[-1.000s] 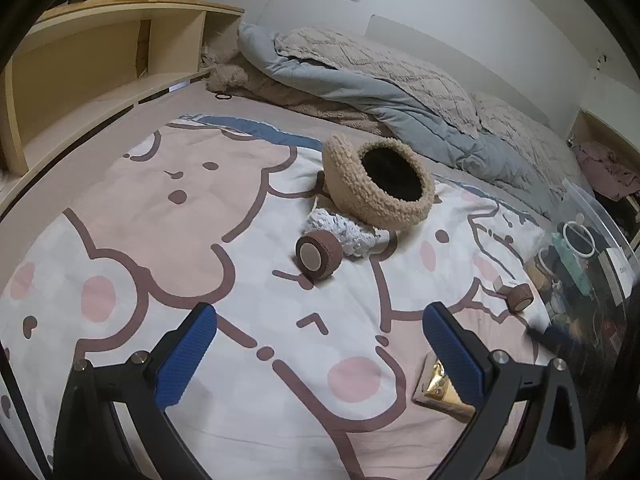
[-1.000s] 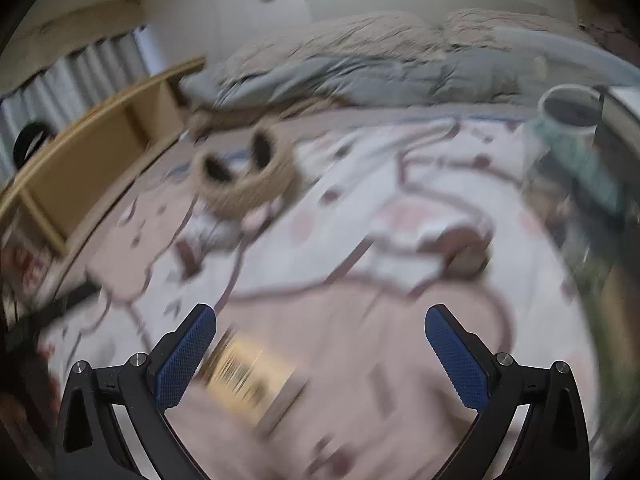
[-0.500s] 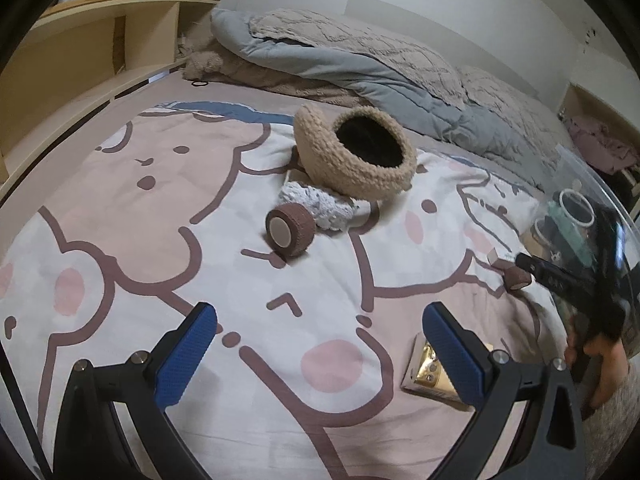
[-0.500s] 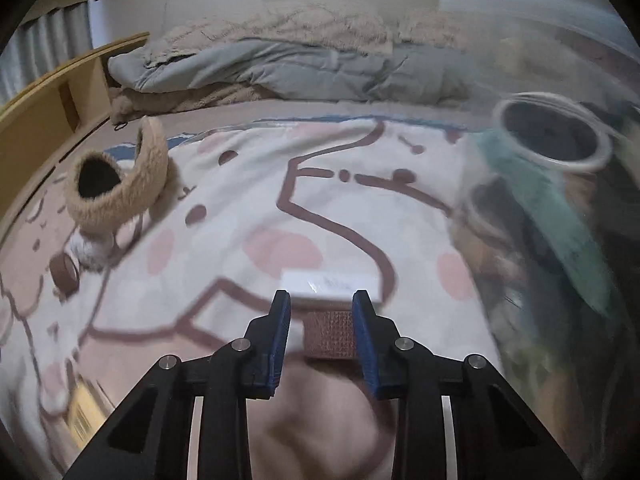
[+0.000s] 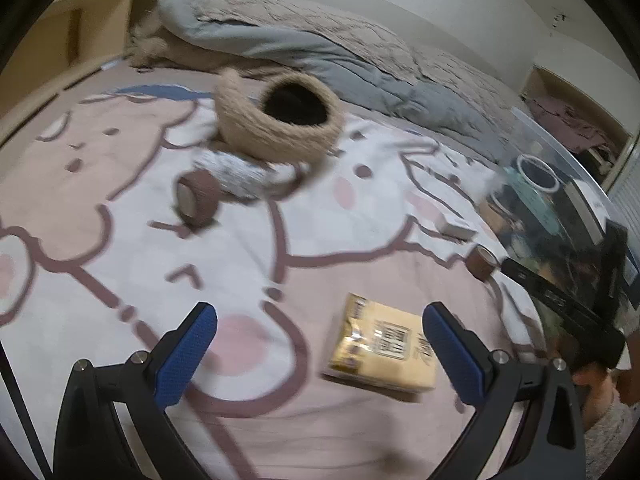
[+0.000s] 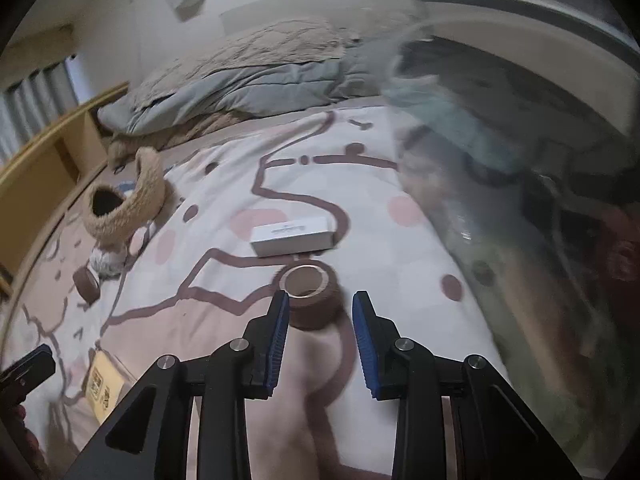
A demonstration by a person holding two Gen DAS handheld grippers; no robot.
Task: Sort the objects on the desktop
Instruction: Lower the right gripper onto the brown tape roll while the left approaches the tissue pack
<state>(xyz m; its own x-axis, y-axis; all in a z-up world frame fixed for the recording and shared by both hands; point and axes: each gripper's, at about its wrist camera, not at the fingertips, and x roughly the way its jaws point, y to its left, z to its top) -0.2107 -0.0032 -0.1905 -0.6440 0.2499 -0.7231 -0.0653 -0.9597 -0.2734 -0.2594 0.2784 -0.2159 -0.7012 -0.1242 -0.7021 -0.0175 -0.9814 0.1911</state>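
On the cartoon-print bed sheet a small brown tape roll stands on end between the tips of my right gripper. The jaws are narrow. The left pad is against the roll and a thin gap shows at the right pad. The same roll appears in the left wrist view, just ahead of the right gripper. My left gripper is wide open above a yellow packet, which lies flat near its right finger. A bigger brown roll, a white knit piece and a white box lie further off.
A fuzzy beige basket lies on its side at the back. A clear plastic bin full of items borders the right side. A grey duvet is heaped at the headboard, and a wooden shelf runs along the left.
My right jaws went from wide apart to narrow around the small brown roll. My left gripper moved forward and down, so the yellow packet now sits between its fingers in view.
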